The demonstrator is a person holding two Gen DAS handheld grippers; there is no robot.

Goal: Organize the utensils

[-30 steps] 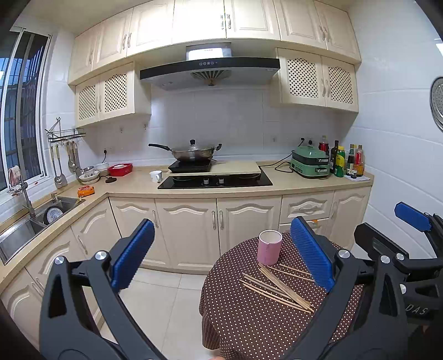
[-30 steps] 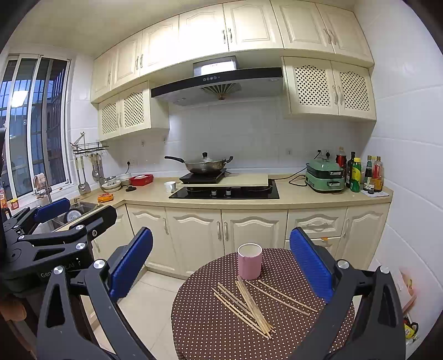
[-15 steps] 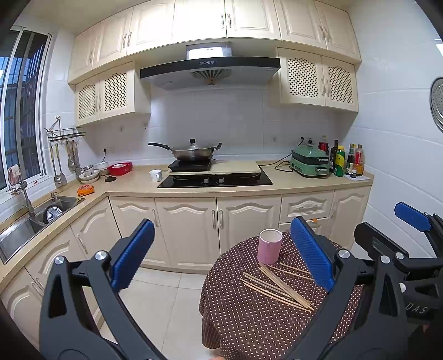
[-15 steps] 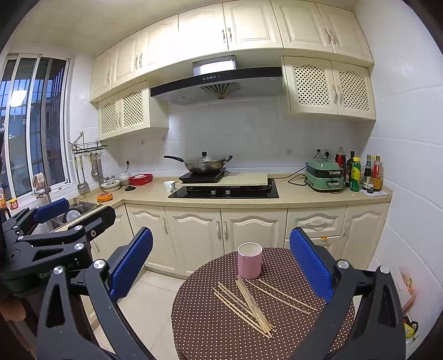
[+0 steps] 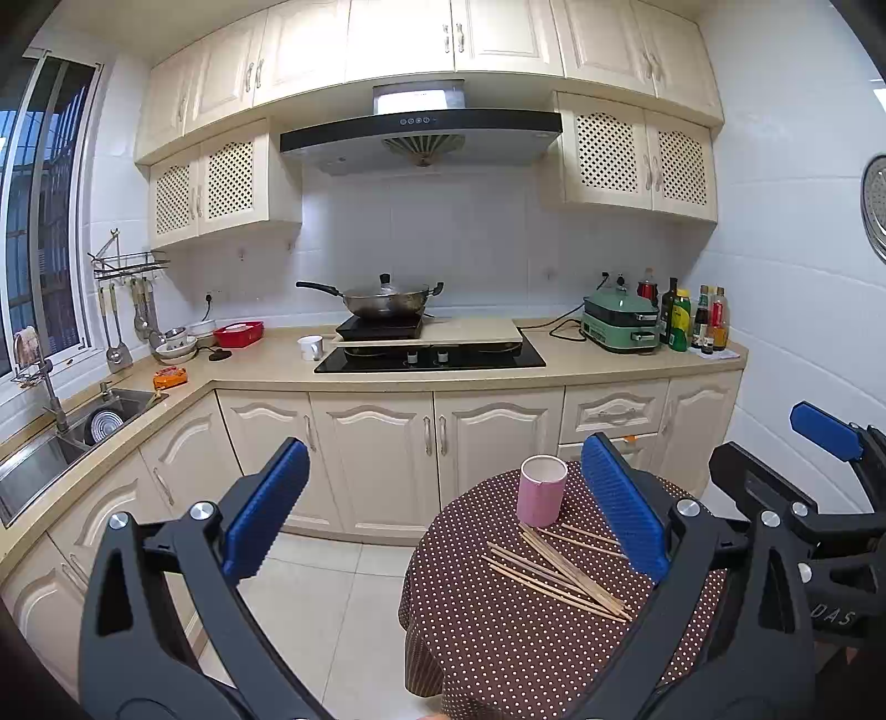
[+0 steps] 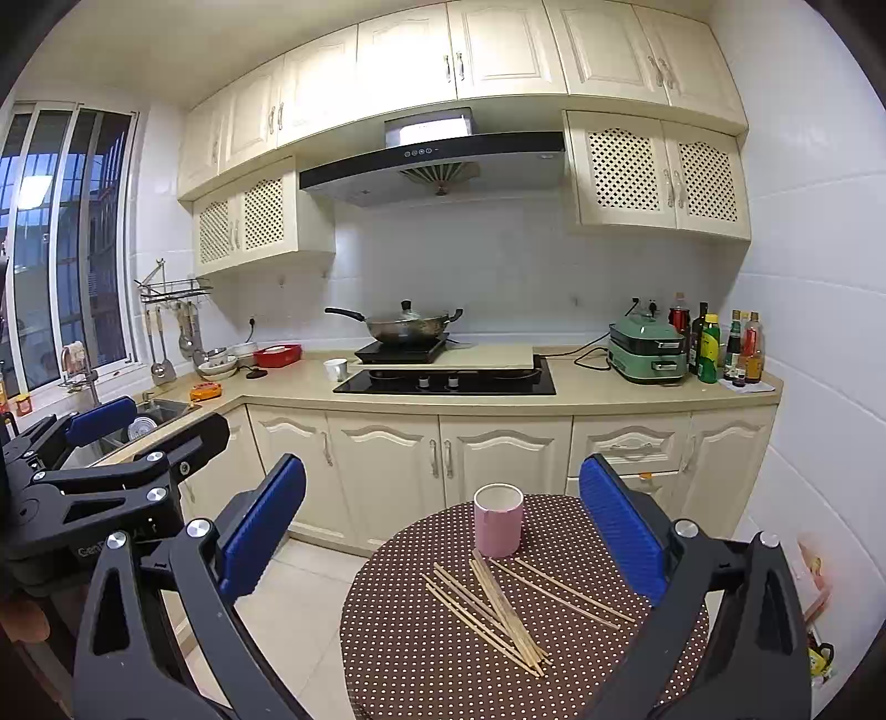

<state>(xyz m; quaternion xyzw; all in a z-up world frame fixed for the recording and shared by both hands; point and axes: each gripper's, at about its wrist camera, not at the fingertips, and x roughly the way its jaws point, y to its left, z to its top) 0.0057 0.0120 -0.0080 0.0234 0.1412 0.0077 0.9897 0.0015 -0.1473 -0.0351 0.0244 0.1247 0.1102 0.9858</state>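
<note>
**Both grippers spread, nothing held**

We see the left gripper (image 5: 443, 509) and right gripper (image 6: 443, 520) with jaws wide apart, empty. Wooden chopsticks (image 6: 498, 606) lie scattered on the polka-dot round table (image 6: 421, 653), just beside the upright pink cup (image 6: 498, 527).

Kitchen with cream cabinets (image 6: 498, 50) above and below a beige L-shaped countertop (image 6: 581, 396). White tiled walls (image 6: 819, 277); pale tiled floor (image 5: 332, 598). Barred window (image 6: 66, 232) at left over a steel sink (image 5: 39, 459). Range hood (image 6: 432, 160) above black hob (image 6: 443, 382).
</note>
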